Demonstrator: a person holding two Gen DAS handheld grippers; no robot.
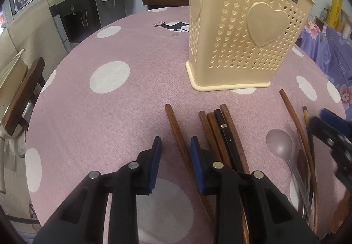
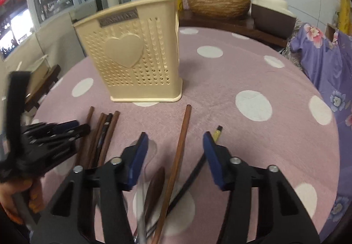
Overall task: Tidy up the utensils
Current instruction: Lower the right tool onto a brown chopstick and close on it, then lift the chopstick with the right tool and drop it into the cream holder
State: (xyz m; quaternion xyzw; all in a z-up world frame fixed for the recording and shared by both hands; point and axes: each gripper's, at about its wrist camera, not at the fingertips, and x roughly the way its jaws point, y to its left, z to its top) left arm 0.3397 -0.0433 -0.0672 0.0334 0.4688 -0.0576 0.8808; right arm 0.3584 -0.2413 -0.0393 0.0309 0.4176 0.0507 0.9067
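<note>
The cream plastic utensil holder with heart holes (image 1: 246,30) stands upright on the pink round table with white dots (image 1: 105,116). Near it lie brown wooden chopsticks (image 1: 211,129) and a metal spoon (image 1: 279,140). The left gripper (image 1: 175,149) is open around one chopstick. The right gripper (image 2: 176,145) is also open, holding nothing.

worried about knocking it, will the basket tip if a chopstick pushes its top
Probably: the basket is tall, stands on a narrow base and looks like thin perforated plastic, so likely light. It may also slide on the tablecloth.
</note>
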